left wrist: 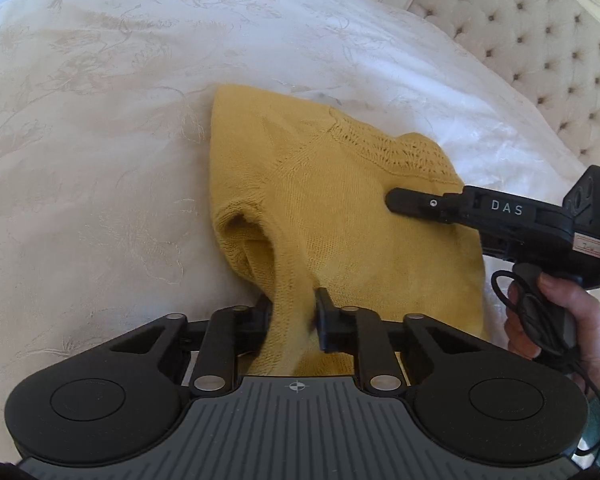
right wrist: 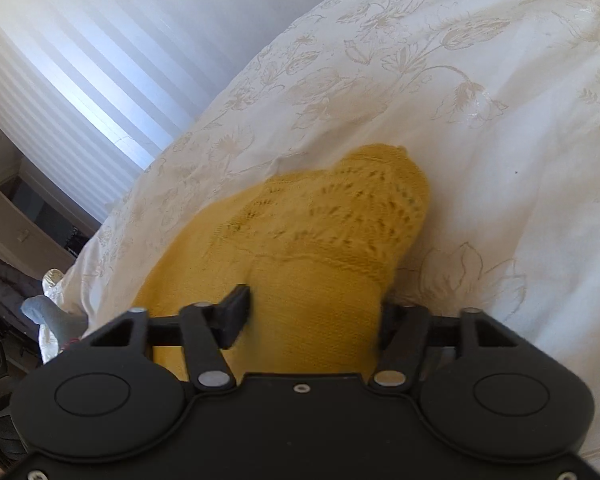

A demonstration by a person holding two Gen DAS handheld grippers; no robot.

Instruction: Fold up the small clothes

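Note:
A yellow knitted garment (left wrist: pixel 340 208) lies partly folded on a white embroidered bedspread (left wrist: pixel 100 120). At its near edge my left gripper (left wrist: pixel 294 316) is shut on a bunched fold of the knit. My right gripper (left wrist: pixel 400 202) comes in from the right, one finger lying over the garment's right side. In the right wrist view the garment (right wrist: pixel 320 240) fills the gap of the right gripper (right wrist: pixel 312 316). There the jaws stand half apart, the left finger (right wrist: pixel 236 312) on top of the knit and the right finger mostly hidden behind its edge.
A tufted headboard (left wrist: pixel 540 40) rises at the back right. A person's hand (left wrist: pixel 560 320) holds the right gripper's handle, its cable hanging. The bedspread (right wrist: pixel 500 120) drops off at the left toward a blind-covered window (right wrist: pixel 80 60) and low furniture (right wrist: pixel 20 220).

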